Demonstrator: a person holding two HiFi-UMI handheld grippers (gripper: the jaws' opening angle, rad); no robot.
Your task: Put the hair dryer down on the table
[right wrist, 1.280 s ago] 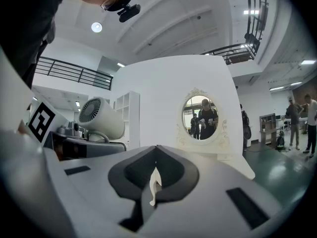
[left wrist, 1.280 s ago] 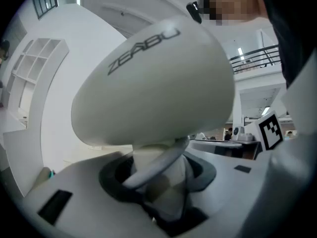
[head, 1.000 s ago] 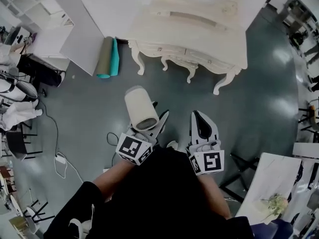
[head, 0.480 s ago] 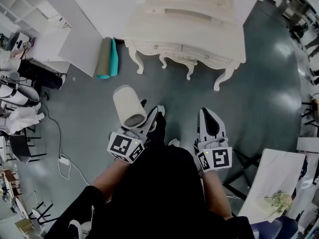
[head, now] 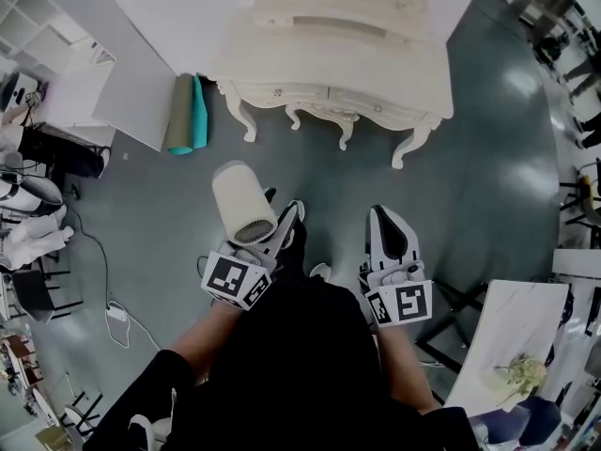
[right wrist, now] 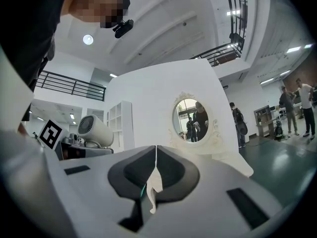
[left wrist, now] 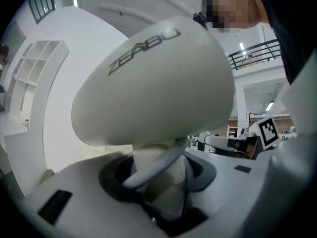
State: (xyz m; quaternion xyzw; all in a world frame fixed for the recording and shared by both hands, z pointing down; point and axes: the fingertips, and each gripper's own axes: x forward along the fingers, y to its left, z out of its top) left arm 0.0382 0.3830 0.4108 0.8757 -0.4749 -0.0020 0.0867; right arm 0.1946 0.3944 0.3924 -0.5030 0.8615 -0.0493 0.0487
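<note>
Where jaws clamp, smooth hair dryer point(head: 239, 200) narrows; cylindrical.

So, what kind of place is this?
Likely a large studio hall, not a home: a cream dressing table stands against a free-standing white wall panel on grey floor, with a balcony railing behind.

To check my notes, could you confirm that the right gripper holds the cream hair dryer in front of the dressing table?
Not quite: it is the left gripper that holds the cream hair dryer, its fingers closed on the handle, as the left gripper view shows. The right gripper is shut and empty. The dryer is indeed in front of the dressing table.
</note>
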